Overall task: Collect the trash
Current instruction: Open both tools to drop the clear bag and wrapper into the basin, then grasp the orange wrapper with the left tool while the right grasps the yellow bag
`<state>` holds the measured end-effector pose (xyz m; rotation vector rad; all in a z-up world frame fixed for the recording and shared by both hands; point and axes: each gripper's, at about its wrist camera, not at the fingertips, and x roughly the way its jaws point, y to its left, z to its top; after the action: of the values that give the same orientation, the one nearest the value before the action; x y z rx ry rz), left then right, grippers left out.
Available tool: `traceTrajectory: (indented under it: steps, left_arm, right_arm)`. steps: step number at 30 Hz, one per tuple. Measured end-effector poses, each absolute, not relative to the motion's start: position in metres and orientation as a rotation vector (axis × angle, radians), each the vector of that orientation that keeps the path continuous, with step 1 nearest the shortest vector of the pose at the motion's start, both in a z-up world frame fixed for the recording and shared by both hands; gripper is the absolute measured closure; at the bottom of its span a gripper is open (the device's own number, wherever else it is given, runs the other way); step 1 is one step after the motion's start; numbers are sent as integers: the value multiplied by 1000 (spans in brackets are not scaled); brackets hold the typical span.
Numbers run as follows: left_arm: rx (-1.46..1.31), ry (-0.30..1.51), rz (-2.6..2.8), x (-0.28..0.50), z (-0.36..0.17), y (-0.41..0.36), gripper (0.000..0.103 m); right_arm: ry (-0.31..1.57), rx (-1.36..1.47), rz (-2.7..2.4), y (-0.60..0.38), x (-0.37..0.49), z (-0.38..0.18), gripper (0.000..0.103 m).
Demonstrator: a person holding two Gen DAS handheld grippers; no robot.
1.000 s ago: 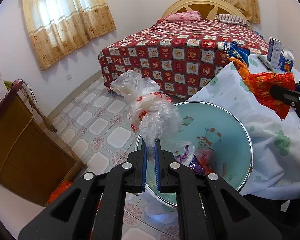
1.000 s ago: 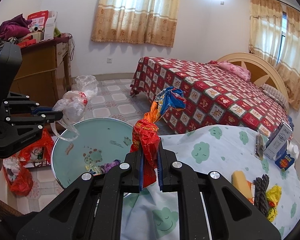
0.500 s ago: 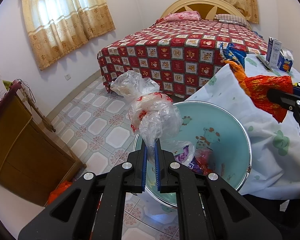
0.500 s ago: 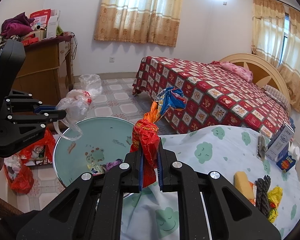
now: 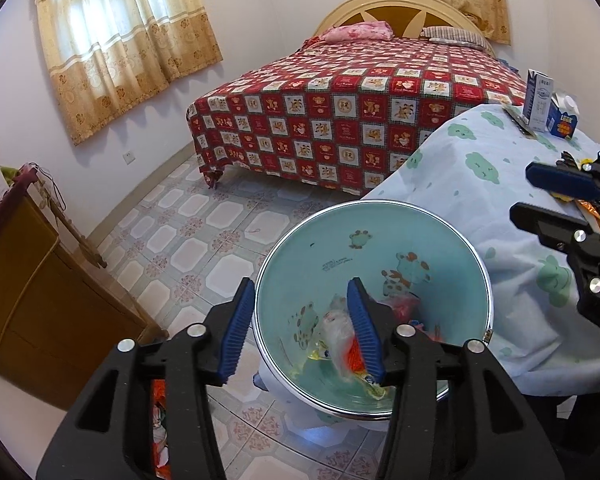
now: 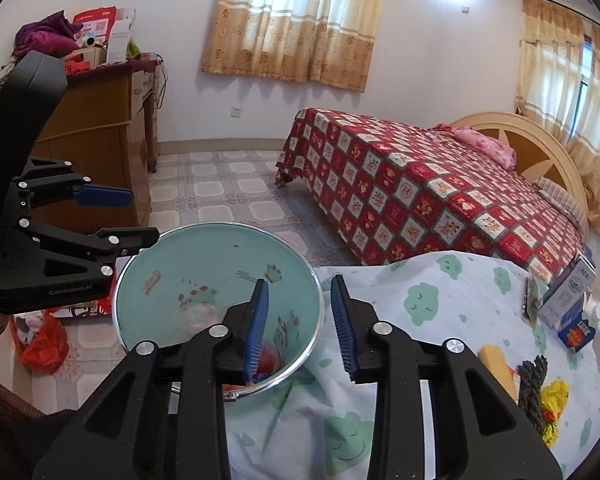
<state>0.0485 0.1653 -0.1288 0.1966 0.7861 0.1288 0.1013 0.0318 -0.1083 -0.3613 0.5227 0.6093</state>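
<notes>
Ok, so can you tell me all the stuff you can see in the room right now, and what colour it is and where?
Bin: one, teal with cartoon animals, on the floor beside the table.
Trash in the bin: several pieces, clear and red, at the bottom.
Table cloth: one, pale with green clouds, over the table.
Cartons: two, white and blue, far table edge.
Leftover trash: a few pieces, yellow and dark, on the table.
Bed: one, red checked cover, behind the bin.
Curtains: two windows, beige.
Cabinet: one, brown wood, by the wall.
Red bag: one, on the floor.
Left gripper: black with blue pads, opening, empty, over the bin.
Right gripper: same colours, opening, empty, at the bin's rim.
</notes>
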Motion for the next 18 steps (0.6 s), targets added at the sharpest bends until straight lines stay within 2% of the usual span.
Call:
traceTrajectory:
  steps: [1, 8, 18]
  left_arm:
    - [194, 787, 131, 49, -129, 165, 38]
    - [220, 797, 95, 50, -135, 143, 32]
    - [305, 803, -39, 65, -144, 53, 31]
  right_arm:
    - [522, -359, 604, 30, 101, -108, 64]
    - [530, -326, 489, -26, 97, -105, 48]
    - [602, -95, 111, -199, 91, -118, 45]
